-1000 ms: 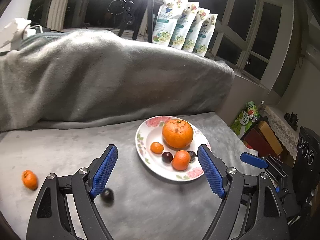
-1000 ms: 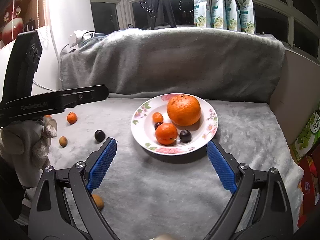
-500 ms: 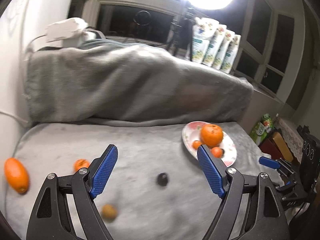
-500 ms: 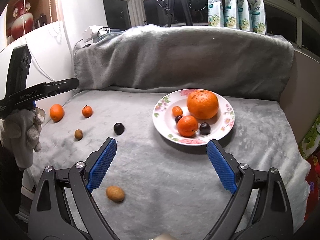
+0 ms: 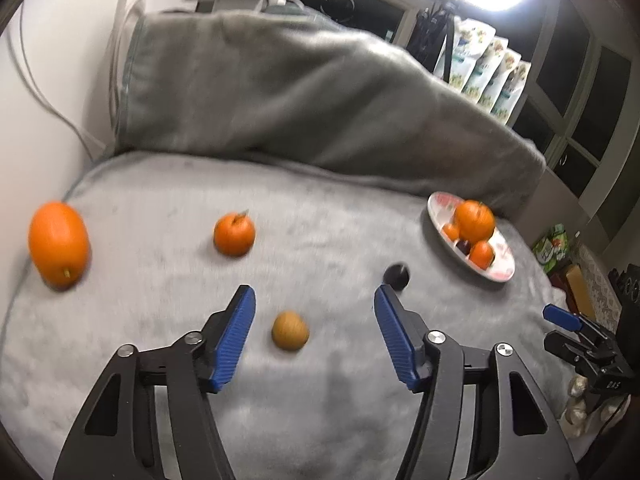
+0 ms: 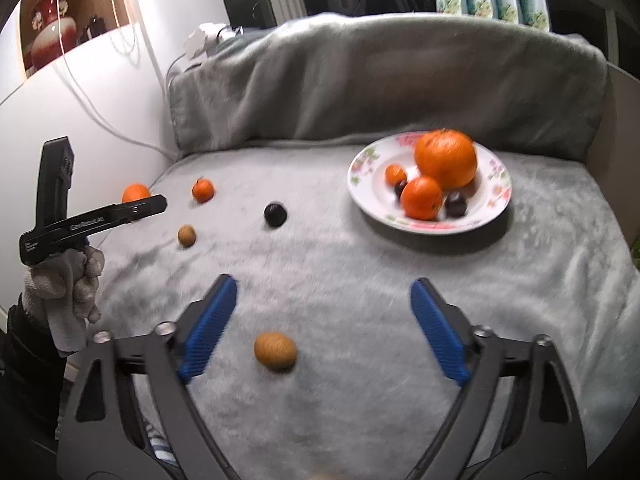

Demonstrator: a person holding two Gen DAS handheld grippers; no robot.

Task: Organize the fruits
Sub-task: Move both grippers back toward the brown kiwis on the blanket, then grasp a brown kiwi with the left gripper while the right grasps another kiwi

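My left gripper (image 5: 313, 294) hovers over the grey blanket with its jaws closing. A small brown fruit (image 5: 290, 330) lies loose between its blue pads (image 5: 236, 336), which do not touch it. Beyond it lie a mandarin (image 5: 234, 234), an oval orange (image 5: 58, 246) and a dark plum (image 5: 397, 275). My right gripper (image 6: 322, 282) is also closing, with a second brown fruit (image 6: 275, 350) untouched between its fingers. The flowered plate (image 6: 368, 188) holds a large orange (image 6: 446, 158), smaller mandarins and dark plums.
A folded grey blanket (image 6: 400, 80) rises as a wall behind the surface. A white wall with cables borders the left side. A gloved hand (image 6: 64, 292) holds the left tool at the left edge. Boxes and packets (image 5: 576, 280) stand past the right edge.
The left view has swung from the plate to the loose fruit on the left and sunk; its jaws have narrowed around the brown fruit. The right gripper has moved closer to its brown fruit, jaws narrower.
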